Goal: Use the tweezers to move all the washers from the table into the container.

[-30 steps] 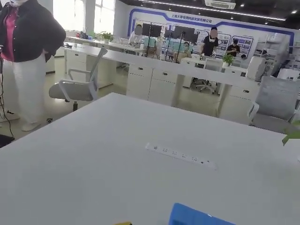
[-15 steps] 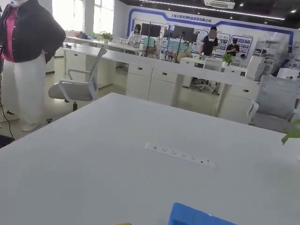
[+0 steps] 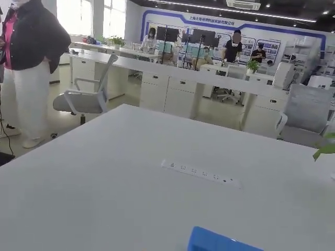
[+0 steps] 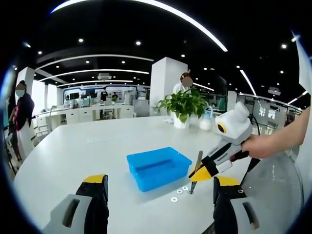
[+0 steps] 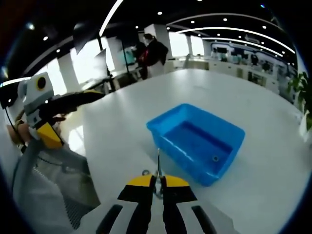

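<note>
A blue container point(image 4: 158, 168) stands on the white table point(image 3: 104, 183); its corner point(image 3: 209, 241) shows at the bottom of the head view. Three small washers point(image 4: 179, 191) lie on the table just in front of it. My right gripper point(image 5: 158, 183) is shut on thin metal tweezers point(image 5: 158, 163), seen in the left gripper view as the tweezers point(image 4: 197, 165) pointing down at the washers. One washer point(image 5: 215, 158) lies inside the container point(image 5: 200, 141), another washer point(image 5: 145, 172) beside the tweezers' tip. My left gripper point(image 4: 158, 187) is held open, back from the container, with nothing between its jaws.
A white power strip point(image 3: 201, 173) lies mid-table. A potted plant point(image 4: 183, 105) stands at the table's far end. A person point(image 3: 31, 63) stands past the table's left corner beside an office chair point(image 3: 84, 99). Desks and more people fill the background.
A small yellow tip at the bottom edge of the head view has dropped out of sight. The camera has shifted slightly; the table's things have not moved.
</note>
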Demonstrator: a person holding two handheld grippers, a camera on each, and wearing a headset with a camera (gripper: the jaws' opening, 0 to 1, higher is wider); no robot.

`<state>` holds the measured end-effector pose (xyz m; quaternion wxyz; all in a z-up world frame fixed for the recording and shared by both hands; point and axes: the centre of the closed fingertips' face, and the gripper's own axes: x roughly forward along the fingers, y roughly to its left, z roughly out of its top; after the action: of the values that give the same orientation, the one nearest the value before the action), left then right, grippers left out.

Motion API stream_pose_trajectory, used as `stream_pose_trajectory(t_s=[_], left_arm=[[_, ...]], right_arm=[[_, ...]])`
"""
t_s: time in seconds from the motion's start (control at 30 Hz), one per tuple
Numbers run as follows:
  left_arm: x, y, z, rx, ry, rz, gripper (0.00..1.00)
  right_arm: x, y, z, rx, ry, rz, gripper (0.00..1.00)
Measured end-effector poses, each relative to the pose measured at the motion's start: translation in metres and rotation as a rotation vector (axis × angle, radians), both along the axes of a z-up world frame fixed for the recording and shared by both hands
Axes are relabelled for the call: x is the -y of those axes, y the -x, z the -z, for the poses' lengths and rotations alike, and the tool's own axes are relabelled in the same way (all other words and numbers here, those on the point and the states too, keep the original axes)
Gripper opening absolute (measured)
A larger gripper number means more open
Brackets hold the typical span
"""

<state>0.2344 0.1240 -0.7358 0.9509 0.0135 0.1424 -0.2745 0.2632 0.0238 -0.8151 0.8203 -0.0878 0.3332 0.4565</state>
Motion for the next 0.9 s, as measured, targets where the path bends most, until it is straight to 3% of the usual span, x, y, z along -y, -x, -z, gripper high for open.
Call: stream_pose_trajectory(t_s=[0.13,0.3,0.43,0.6,0.73,0.9], left_arm=[[0.000,0.000,0.000,-0.002,0.003,0.000,0.91],[0.001,0.001,0.001,-0.003,-0.004,0.003,0.91],[0.001,0.001,0.001,-0.005,-0.003,0.004,0.91],[0.001,0.001,0.001,-0.007,-0.002,0.010,0.91],[0.001,0.001,0.001,-0.008,-0.006,0.011,0.91],[0.001,0.001,0.001,-0.005,-0.001,0.008,0.90]], right_arm=[[-0.003,0.006,-0.001,0.013,0.013,-0.033,0.04],[-0.005,0.012,0.000,0.094,0.085,-0.106,0.04],[-0.003,0.016,0.001,0.104,0.124,-0.122,0.03],[-0.001,0.012,-0.001,0.071,0.085,-0.071,0.03],[-0.001,0.008,-0.016,0.033,0.008,-0.022,0.03],[0.005,-0.002,-0.030,0.039,0.012,-0.007,0.03]])
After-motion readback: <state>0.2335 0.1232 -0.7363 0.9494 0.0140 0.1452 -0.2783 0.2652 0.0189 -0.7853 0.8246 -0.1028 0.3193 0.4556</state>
